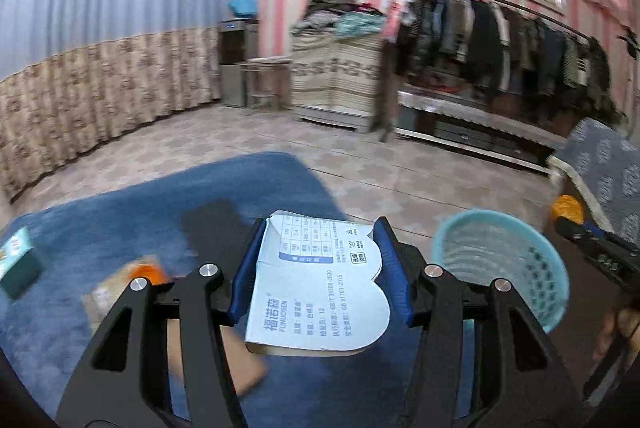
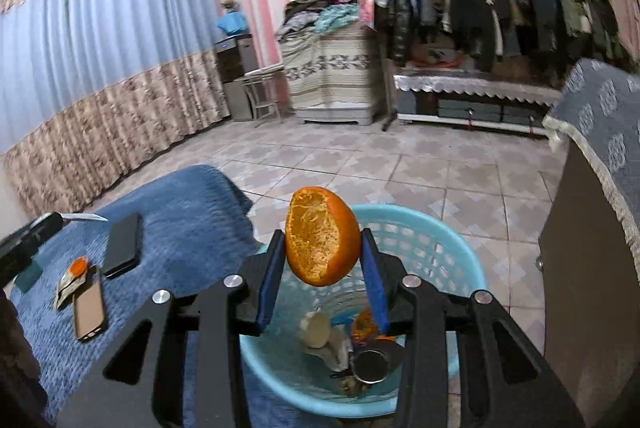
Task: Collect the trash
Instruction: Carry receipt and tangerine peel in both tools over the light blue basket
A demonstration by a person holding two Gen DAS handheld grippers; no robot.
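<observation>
My left gripper [image 1: 320, 228] is shut on a flattened pale blue cardboard box [image 1: 320, 288] with printed text, held above the blue rug [image 1: 120, 228]. To its right stands the light blue plastic basket [image 1: 500, 260]. My right gripper [image 2: 322, 234] is shut on a hollow orange peel [image 2: 322, 236], hanging over the basket [image 2: 440, 248]. Inside the basket lie a metal can [image 2: 372, 364], a pale round scrap [image 2: 316, 328] and more orange peel [image 2: 364, 324]. The right gripper with its peel [image 1: 566, 210] shows at the right edge of the left wrist view.
On the rug lie a dark phone [image 2: 124, 244], a brown phone [image 2: 89, 308], a wrapper with an orange bit [image 2: 72, 280] and a teal box [image 1: 18, 260]. A cloth-covered cabinet [image 2: 592, 208] stands right of the basket. Tiled floor, low bench and clothes rack [image 2: 480, 12] lie beyond.
</observation>
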